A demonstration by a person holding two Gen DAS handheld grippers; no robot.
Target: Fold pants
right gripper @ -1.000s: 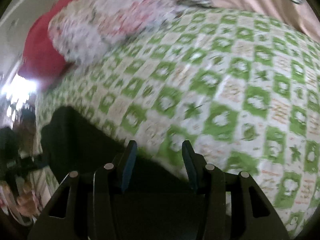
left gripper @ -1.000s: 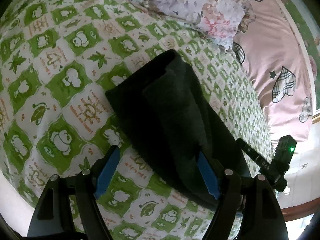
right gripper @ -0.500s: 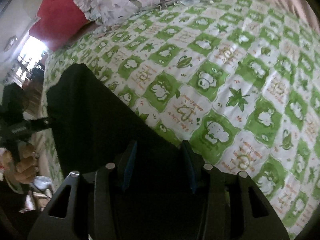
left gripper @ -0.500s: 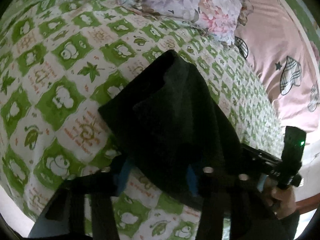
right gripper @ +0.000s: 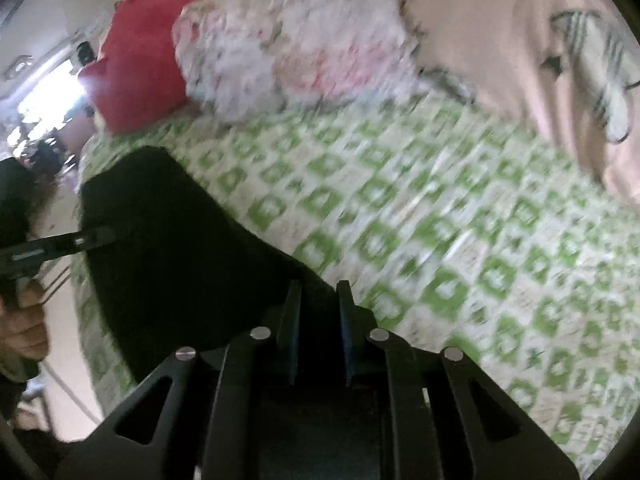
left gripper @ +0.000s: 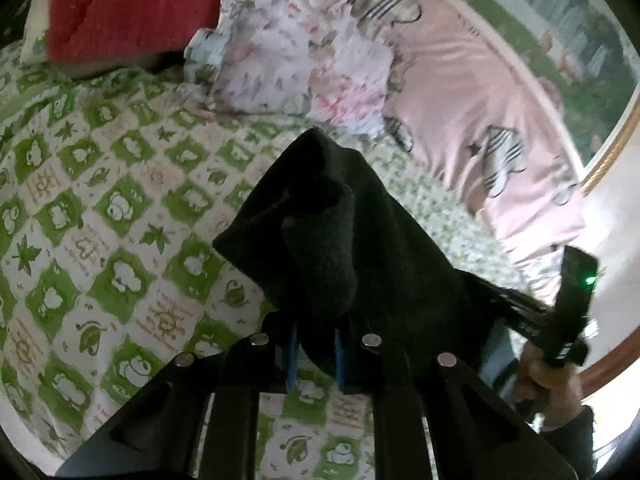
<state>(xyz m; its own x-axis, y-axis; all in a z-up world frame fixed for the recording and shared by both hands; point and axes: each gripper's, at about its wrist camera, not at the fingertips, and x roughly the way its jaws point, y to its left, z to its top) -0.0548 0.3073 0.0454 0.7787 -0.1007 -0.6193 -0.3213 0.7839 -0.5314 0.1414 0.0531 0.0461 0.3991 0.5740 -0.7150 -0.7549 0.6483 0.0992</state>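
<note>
The black pants (left gripper: 360,248) lie partly folded on the green-and-white patterned bedsheet (left gripper: 100,220). My left gripper (left gripper: 316,356) is shut on the near edge of the pants and lifts a fold of cloth off the sheet. My right gripper (right gripper: 318,320) is shut on another edge of the pants (right gripper: 172,248). The right gripper also shows at the right of the left wrist view (left gripper: 532,312), gripping the cloth. The left gripper shows at the left of the right wrist view (right gripper: 60,246).
A floral pillow (left gripper: 304,48) and a red pillow (left gripper: 128,4) lie at the head of the bed. A pink quilt with plaid hearts (left gripper: 480,120) lies along the far side. The bed's edge is near me.
Both grippers have closed from open onto the pants' near edge and raised it. The cloth now bunches up between the left fingers, and both views have tilted up toward the pillows.
</note>
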